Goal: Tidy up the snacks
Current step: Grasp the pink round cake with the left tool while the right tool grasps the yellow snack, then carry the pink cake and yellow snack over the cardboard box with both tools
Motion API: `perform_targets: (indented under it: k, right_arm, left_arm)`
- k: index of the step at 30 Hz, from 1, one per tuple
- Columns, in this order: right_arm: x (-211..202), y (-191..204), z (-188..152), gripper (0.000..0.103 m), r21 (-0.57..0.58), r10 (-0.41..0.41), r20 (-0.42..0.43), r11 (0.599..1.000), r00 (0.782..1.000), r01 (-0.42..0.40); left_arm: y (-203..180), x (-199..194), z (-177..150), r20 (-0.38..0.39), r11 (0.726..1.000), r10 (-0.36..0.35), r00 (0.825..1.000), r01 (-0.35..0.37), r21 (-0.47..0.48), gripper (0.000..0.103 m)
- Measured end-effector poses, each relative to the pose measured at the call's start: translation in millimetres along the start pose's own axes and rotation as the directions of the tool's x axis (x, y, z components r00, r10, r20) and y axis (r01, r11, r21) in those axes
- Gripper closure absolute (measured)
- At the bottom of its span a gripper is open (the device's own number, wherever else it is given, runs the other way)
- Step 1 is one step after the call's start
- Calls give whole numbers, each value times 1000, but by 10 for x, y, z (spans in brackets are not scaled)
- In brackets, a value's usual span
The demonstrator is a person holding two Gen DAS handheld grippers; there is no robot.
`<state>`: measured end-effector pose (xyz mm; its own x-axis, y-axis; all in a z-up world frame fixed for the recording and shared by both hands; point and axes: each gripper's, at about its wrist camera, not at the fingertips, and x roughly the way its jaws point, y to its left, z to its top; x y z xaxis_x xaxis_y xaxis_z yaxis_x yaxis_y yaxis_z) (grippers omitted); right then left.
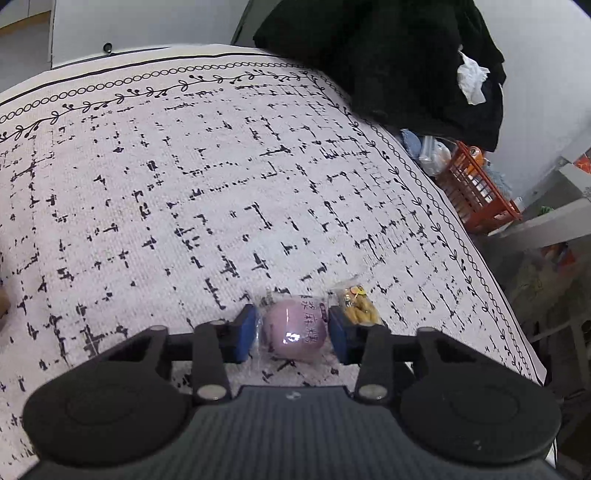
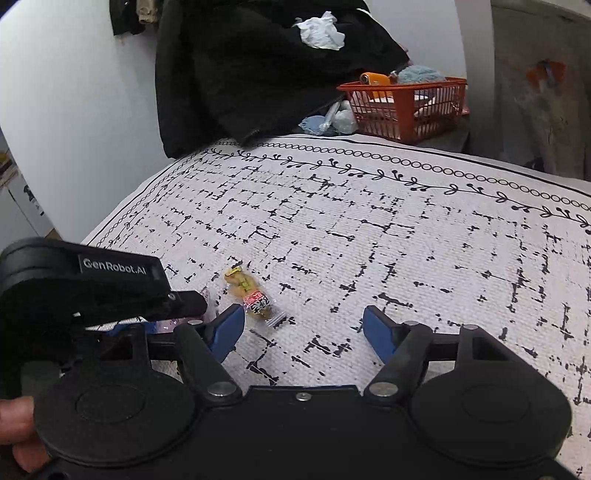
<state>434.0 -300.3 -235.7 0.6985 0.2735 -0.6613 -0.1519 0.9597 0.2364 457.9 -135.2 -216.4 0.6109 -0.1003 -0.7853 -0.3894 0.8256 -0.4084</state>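
Note:
My left gripper (image 1: 293,334) is shut on a pink round snack in a clear wrapper (image 1: 295,330), low over the patterned cloth (image 1: 221,184). A small yellow wrapped snack (image 1: 356,304) lies just right of its right finger. In the right wrist view the same yellow snack (image 2: 251,295) lies on the cloth (image 2: 369,240), just ahead of my right gripper's left finger. My right gripper (image 2: 303,330) is open and empty. The left gripper's body (image 2: 85,291) shows at the left of that view.
An orange basket (image 2: 406,107) with items stands beyond the cloth's far edge; it also shows in the left wrist view (image 1: 476,188). A black garment (image 2: 258,66) with white tissue (image 2: 321,31) hangs over the cloth's corner. Bags (image 2: 332,118) lie beside the basket.

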Motion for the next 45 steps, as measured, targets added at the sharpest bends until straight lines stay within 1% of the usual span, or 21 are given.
perform_targets:
  k: [3,7,13,14,16,17,20,25,30,33,39,45]
  right_arm:
    - [23,43,6,36,-9,12,-1,1000,1000,-12]
    - [86,142,30,38,-36,17,-8,999,1000,-18]
    - [245,316,92,50,-88,15,-12,996,1000,-16]
    - [268,345,94,54,-99,7,-12,995,1000,-8]
    - [274,394,80,67,-116,-6,-14,993,1000,5]
    - [272,410,79,77,-123,-11,-19,992,1000,9]
    - [205,450,101,84,-105,-28,-12,994,1000,27]
    - [27,503,136,84,-34,-13,10,999,1000,13]
    - [-105,627,130,85,-28,-5,14,1000,1000,6]
    - [-223,697,122,85,-19,-8,36,1000,999,9]
    - [-472,845,78,85,-44,-1,70,999,998,4]
    - [-676,1029,61,85,-81,11,84,997,996,-4]
  left_arm:
    - [16,-14,38,6,1000,-5,1000,5,13,66]
    - [101,-44,96,13,1000,2,1000,-2,-1,67]
    - [221,-126,173,31,1000,19,999,-18,-4,67]
    - [242,-144,191,35,1000,22,999,-22,-4,67]
    - [290,-191,229,43,1000,26,999,-26,-6,67]
    - [310,-215,246,45,1000,26,999,-26,-6,67]
    - [347,-303,287,52,1000,23,998,-23,1,67]
    - [385,-478,323,67,1000,15,998,-16,18,67]
    - [414,-687,327,79,999,-5,997,1,40,67]
    - [449,-824,336,85,999,-13,996,10,38,67]
    - [522,-1173,381,117,998,-35,993,29,52,67]
    - [639,-1464,399,148,998,-41,988,33,59,67]
